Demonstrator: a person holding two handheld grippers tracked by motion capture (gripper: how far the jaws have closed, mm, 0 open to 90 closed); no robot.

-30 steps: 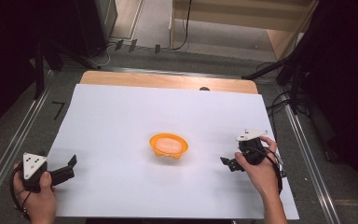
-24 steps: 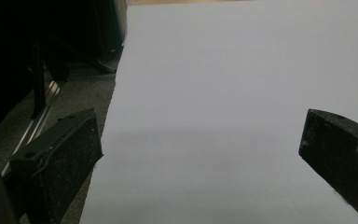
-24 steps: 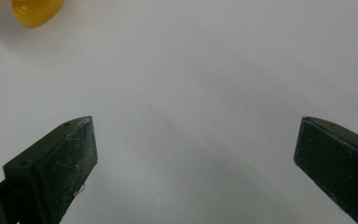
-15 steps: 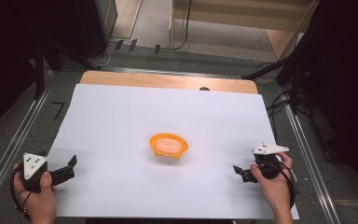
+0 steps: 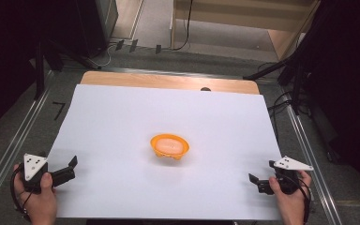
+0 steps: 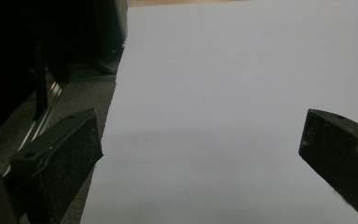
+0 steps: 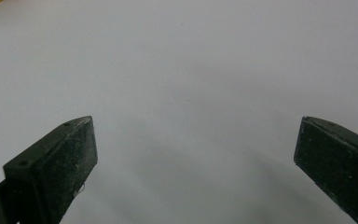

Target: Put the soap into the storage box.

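At the near right, the right gripper [image 5: 259, 182] has pulled back from the bowl [image 5: 169, 146]. Both grippers, left [image 5: 67, 169] too, are open and empty; probably the work is finished.

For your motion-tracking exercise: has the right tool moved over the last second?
Yes. The right tool has drawn back from the orange bowl, toward the near right corner of the white sheet.

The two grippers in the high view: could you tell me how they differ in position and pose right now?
The left gripper sits at the white sheet's near-left edge, jaws pointing right and slightly away; the right gripper sits at the near-right corner, jaws pointing left. The left's grey plate faces the camera; the right's lies flatter. Both are open, empty, and well apart from the orange bowl.
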